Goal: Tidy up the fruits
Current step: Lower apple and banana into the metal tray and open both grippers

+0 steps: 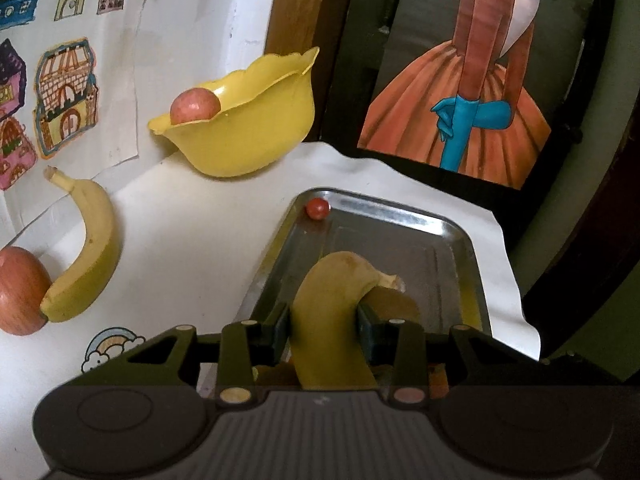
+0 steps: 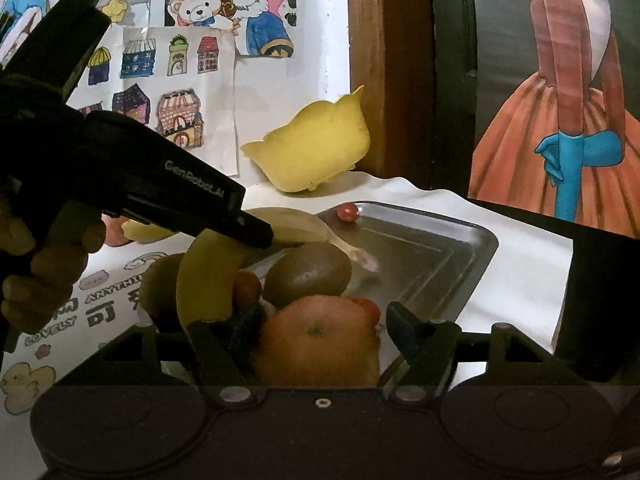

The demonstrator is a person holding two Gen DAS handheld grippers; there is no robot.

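My left gripper (image 1: 323, 330) is clamped across the banana (image 1: 332, 320) at mid-body, over the near end of the metal tray (image 1: 452, 236). Its long axis runs forward from my fingers and arcs right, stem tip pointing right. My right gripper (image 2: 312, 340) stands wide open around the orange (image 2: 320, 340), not pinching it. The yellow bowl (image 1: 248, 136) sits ahead-left, nearer my left.

Two bananas (image 1: 86, 248) (image 1: 332, 320), two apples (image 1: 195, 106) (image 1: 20, 290) — one orange (image 2: 320, 340).
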